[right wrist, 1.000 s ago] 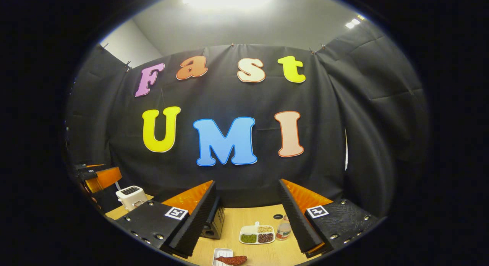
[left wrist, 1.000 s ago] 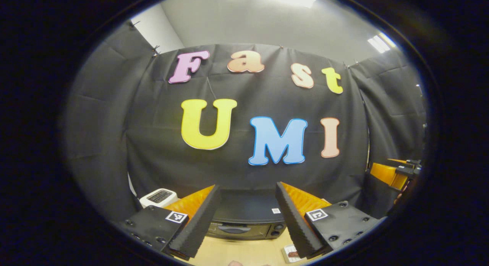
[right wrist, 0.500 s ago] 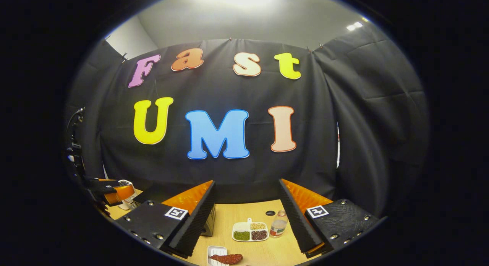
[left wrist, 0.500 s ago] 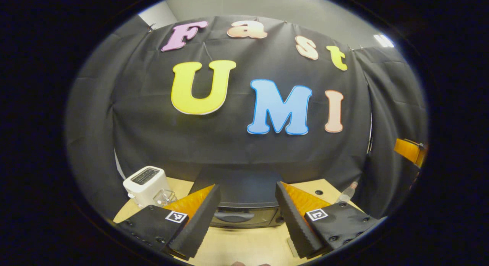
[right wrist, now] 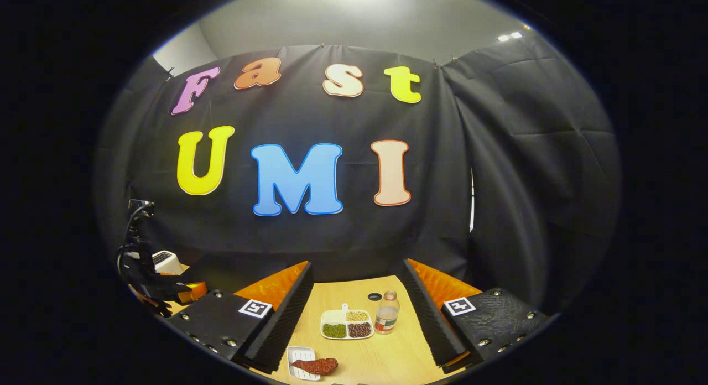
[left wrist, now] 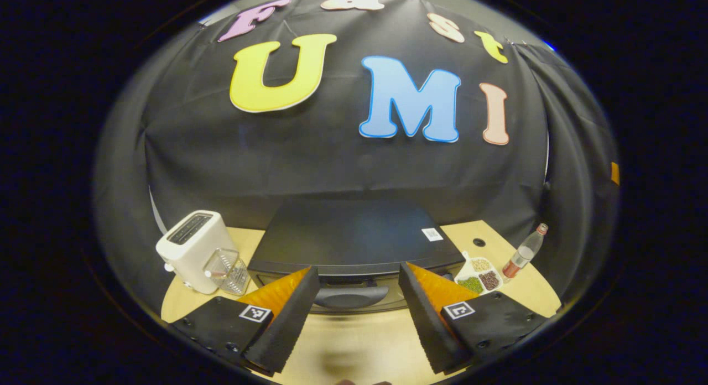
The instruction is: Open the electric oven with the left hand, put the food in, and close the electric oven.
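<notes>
A black electric oven (left wrist: 354, 235) stands at the back of the wooden table, its door shut and its curved handle (left wrist: 351, 297) facing me. My left gripper (left wrist: 357, 313) is open, held a little in front of and above that handle, touching nothing. In the right gripper view, a reddish-brown piece of food (right wrist: 316, 365) lies partly on a small white tray (right wrist: 300, 357) near the table's front. My right gripper (right wrist: 354, 313) is open above the table, behind the food. The left gripper (right wrist: 166, 288) also appears at the far left of the right gripper view.
A white toaster (left wrist: 191, 249) and a clear ribbed container (left wrist: 227, 271) stand left of the oven. To its right are a white divided dish of beans (left wrist: 478, 274) and a small bottle (left wrist: 522, 252). The same dish (right wrist: 347, 324) and bottle (right wrist: 387, 312) sit between the right fingers.
My left gripper has tilted down and moved closer to the oven, which now looks larger with its handle between the fingers. The right gripper's view has tilted down slightly. Both stay open.
</notes>
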`<action>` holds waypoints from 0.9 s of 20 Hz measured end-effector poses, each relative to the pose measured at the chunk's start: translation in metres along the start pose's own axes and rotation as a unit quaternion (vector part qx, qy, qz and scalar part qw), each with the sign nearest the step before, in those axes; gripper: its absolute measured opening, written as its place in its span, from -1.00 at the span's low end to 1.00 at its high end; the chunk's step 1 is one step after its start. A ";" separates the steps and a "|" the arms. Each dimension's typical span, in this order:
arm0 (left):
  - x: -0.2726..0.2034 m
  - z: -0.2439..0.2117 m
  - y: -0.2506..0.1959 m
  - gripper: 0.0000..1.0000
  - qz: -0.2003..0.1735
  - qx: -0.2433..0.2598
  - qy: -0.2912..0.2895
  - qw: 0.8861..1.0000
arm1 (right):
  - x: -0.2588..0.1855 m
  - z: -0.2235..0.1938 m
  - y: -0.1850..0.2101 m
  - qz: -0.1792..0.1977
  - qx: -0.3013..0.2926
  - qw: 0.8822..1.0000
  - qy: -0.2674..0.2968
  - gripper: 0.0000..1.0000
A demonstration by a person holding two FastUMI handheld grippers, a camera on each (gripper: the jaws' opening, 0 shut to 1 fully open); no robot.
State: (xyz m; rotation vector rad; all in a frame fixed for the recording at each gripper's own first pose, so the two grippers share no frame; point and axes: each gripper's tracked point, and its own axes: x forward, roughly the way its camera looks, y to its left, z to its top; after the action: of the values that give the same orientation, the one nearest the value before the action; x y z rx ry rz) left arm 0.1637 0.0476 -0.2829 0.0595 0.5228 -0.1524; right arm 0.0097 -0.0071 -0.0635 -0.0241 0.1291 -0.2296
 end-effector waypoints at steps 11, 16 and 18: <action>0.054 -0.037 0.010 0.95 0.009 0.006 0.053 0.999 | -0.007 -0.002 -0.007 -0.016 -0.012 1.000 0.005 0.94; 0.052 -0.043 0.008 1.00 0.018 0.024 0.040 0.999 | -0.009 -0.005 -0.003 -0.012 -0.011 1.000 0.008 0.94; 0.048 -0.046 0.007 0.80 0.018 0.019 0.042 0.999 | -0.010 -0.004 -0.001 -0.010 -0.011 1.000 0.007 0.94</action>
State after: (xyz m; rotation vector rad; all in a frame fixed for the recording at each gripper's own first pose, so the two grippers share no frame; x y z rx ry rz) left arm 0.1834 0.0531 -0.3464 0.1138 0.6031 -0.1247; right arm -0.0008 -0.0062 -0.0666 -0.0458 0.1463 -0.2474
